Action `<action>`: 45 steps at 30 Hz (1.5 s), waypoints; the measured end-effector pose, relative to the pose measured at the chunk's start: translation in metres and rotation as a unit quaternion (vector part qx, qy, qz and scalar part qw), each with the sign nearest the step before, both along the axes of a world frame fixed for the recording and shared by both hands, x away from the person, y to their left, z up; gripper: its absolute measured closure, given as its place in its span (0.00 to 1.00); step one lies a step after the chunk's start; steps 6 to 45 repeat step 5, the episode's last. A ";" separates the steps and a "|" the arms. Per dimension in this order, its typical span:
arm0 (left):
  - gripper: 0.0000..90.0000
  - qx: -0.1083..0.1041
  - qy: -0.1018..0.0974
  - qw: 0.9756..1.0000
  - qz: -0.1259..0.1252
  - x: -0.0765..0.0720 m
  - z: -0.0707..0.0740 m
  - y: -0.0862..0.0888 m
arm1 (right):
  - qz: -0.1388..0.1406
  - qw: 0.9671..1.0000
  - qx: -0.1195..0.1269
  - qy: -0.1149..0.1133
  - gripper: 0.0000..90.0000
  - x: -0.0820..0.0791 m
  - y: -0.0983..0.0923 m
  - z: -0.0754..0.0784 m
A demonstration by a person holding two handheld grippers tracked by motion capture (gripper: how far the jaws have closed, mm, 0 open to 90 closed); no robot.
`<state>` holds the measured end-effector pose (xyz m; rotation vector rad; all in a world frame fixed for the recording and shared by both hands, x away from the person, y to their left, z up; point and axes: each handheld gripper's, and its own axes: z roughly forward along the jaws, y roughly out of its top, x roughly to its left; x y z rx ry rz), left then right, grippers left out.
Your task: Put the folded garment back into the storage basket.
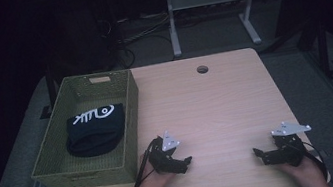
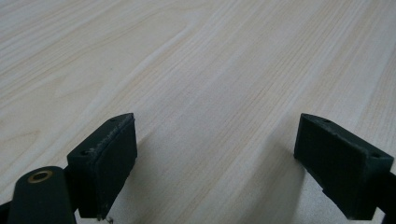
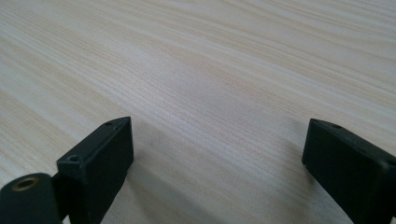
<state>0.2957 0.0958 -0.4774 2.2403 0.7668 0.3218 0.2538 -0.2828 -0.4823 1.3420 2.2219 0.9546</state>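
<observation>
Only a white fish-skeleton print marks the black cloth (image 1: 95,130), unreadable.

The one mark to be seen is a white printed design on the black folded cloth (image 1: 95,131) that lies in the green woven basket (image 1: 51,144) at the tabletop's (image 1: 217,105) left edge: it looks like a script logo with a loop, but its letters cannot be read.
</observation>
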 end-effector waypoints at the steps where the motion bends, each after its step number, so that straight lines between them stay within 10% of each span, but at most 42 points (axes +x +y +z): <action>1: 0.14 0.000 0.000 1.000 0.000 0.000 0.000 0.000 | 0.000 1.000 0.000 0.000 0.09 0.000 0.000 0.000; 45: 0.14 0.000 0.000 1.000 0.000 0.000 0.000 0.000 | 0.000 1.000 0.000 0.000 0.09 0.000 0.000 0.000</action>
